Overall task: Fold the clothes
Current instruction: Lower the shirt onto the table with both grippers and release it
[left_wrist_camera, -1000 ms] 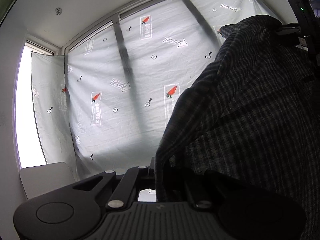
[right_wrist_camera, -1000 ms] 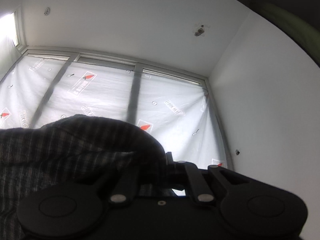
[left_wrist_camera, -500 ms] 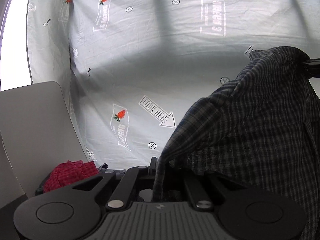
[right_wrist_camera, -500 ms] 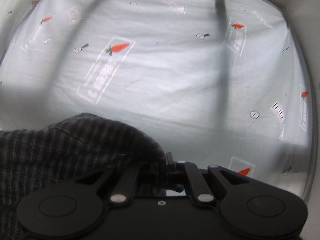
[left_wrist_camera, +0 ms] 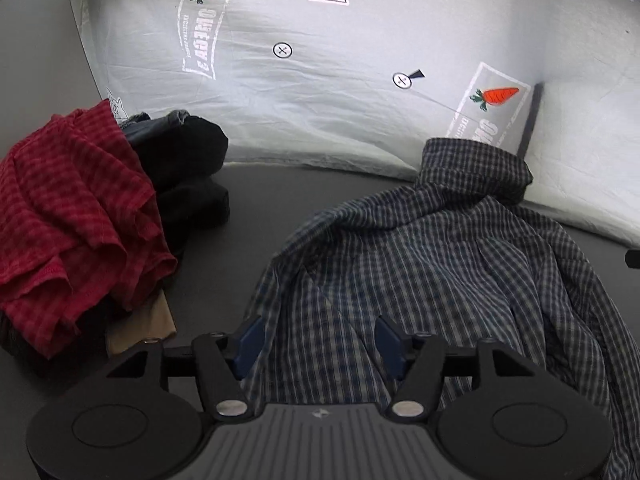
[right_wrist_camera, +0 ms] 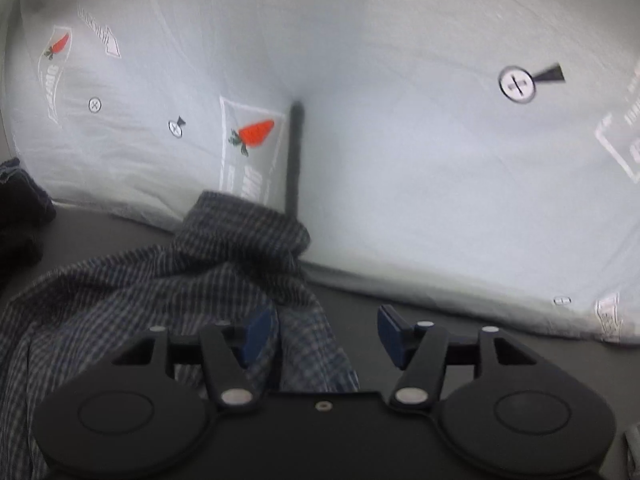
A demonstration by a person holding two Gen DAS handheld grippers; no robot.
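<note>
A dark blue and white checked shirt (left_wrist_camera: 440, 264) lies crumpled on the dark table (left_wrist_camera: 260, 200), its collar end bunched against the back sheet. It also shows in the right wrist view (right_wrist_camera: 160, 280). My left gripper (left_wrist_camera: 318, 344) is open, its blue pads (left_wrist_camera: 250, 340) spread just over the shirt's near edge. My right gripper (right_wrist_camera: 324, 334) is open too, with shirt cloth lying between its fingers near the left pad (right_wrist_camera: 258, 332).
A pile of clothes sits at the left: a red checked garment (left_wrist_camera: 72, 208), black garments (left_wrist_camera: 188, 168) and a tan piece (left_wrist_camera: 140, 328). A white printed sheet (left_wrist_camera: 320, 100) hangs behind the table. A grey wall panel stands at the far left.
Both grippers swung down from the raised shirt to the table and opened. The shirt, held up before, now lies on the table.
</note>
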